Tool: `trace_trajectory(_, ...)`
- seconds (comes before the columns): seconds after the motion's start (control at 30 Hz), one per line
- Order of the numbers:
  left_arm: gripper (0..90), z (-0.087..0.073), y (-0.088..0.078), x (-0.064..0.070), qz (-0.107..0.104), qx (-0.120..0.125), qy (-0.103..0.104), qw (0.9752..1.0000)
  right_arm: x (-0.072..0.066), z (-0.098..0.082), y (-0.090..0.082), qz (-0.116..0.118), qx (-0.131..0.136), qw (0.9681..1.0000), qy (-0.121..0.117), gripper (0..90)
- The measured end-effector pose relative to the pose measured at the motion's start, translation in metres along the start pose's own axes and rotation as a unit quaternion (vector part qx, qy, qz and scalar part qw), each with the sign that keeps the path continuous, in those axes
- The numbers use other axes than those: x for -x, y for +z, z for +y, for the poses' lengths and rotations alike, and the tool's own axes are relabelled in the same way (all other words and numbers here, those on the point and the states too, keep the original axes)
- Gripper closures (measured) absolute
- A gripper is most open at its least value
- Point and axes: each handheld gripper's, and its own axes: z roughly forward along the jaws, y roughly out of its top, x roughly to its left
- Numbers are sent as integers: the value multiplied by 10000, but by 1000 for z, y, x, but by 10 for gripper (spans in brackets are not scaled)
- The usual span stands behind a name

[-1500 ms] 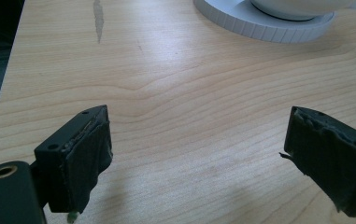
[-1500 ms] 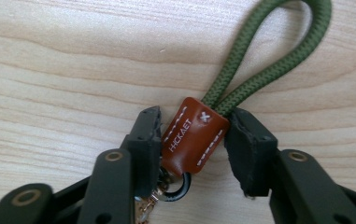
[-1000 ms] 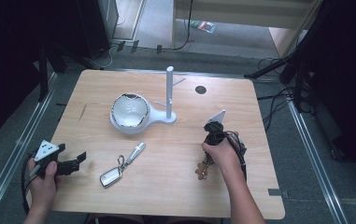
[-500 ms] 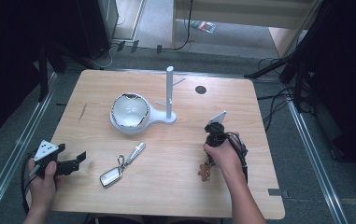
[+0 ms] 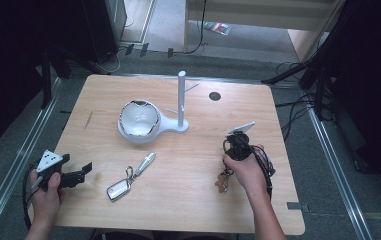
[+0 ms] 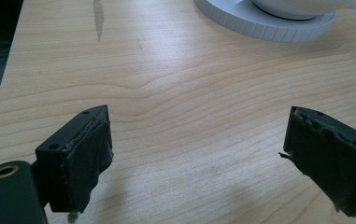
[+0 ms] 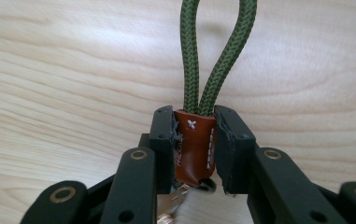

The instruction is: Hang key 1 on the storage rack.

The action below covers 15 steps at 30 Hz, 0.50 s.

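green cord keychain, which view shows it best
The right gripper view: the right gripper is shut on the brown leather tab of the green cord keychain, loop rising above the jaws. The high view gives a small brown bit under the right hand.

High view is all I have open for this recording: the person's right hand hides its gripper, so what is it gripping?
Observer: In the right gripper view, the right gripper is shut on a brown leather tab, with a green cord loop rising from the tab beyond the jaws.
Operator: Anything else attached to that tab?
Observer: Something metal hangs just under it, too blurred to identify.
Operator: And the left gripper, is it holding anything?
Observer: No. In the left gripper view, the left gripper is open, with bare wooden table between the jaws.
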Motion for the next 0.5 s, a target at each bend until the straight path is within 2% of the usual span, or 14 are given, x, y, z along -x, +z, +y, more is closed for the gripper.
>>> trace_trajectory(0.1, 84, 0, 0, 0, 2, 1, 7, 10000, 0, -2, -10, 174, 379, 9991, -90, 717)
trace_trajectory(0.23, 83, 0, 0, 0, -1, 10, 0, 10000, -2, -3, -20, 277, 725, 9969, -126, 717)
trace_trajectory(0.37, 83, 0, 0, 0, -20, 6, -17, 10000, -4, -3, -29, 435, 1151, 9922, -188, 717)
trace_trajectory(0.5, 83, 0, 0, 0, -15, 10, -26, 10000, -7, -3, -37, 481, 1489, 9874, -251, 717)
